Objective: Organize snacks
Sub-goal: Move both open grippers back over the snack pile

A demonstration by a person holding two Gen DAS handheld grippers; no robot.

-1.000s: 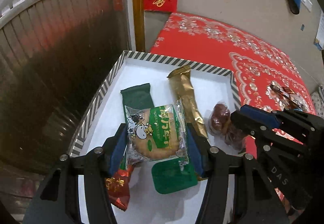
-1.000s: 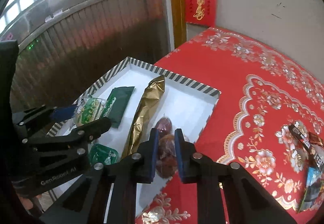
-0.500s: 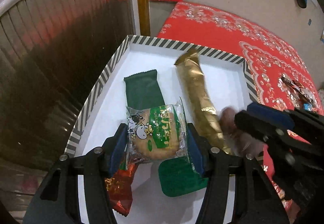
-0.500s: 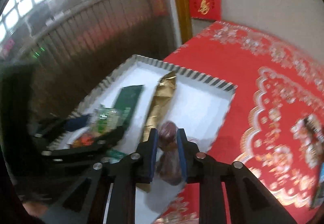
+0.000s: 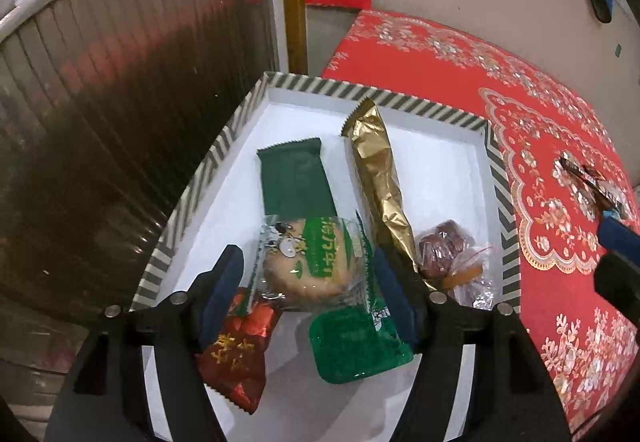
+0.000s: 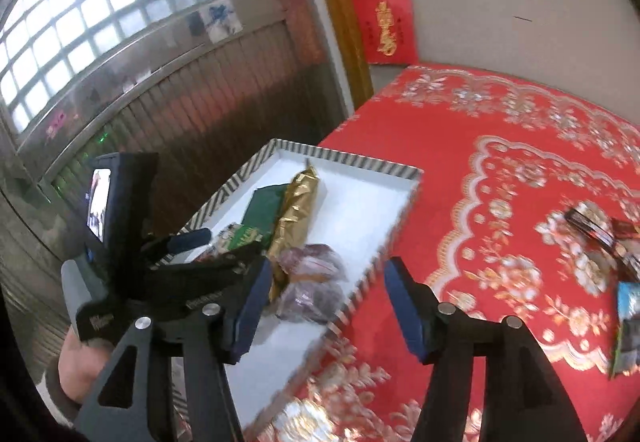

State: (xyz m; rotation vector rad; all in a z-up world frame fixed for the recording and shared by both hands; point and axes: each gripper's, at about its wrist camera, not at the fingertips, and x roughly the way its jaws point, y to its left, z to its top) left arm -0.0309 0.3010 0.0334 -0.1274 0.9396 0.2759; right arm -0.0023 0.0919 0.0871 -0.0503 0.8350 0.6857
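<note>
A white tray with a striped rim holds several wrapped snacks. My left gripper hangs over its near end with jaws opening. The cookie packet lies between the pads, on a red packet and a green one, and the pads stand clear of it. A clear packet of red dates lies by the gold bar. My right gripper is opening above the tray's right rim, nothing in it, with the dates packet below and beyond it.
A dark green bar lies at the tray's far left. Loose snacks and a blue packet sit on the red tablecloth at right. A ribbed metal wall runs along the tray's left side. A hand holds the left gripper.
The right gripper let go of the dates packet, which now lies in the tray, and drew back to the right. The left jaws widened off the cookie packet.
</note>
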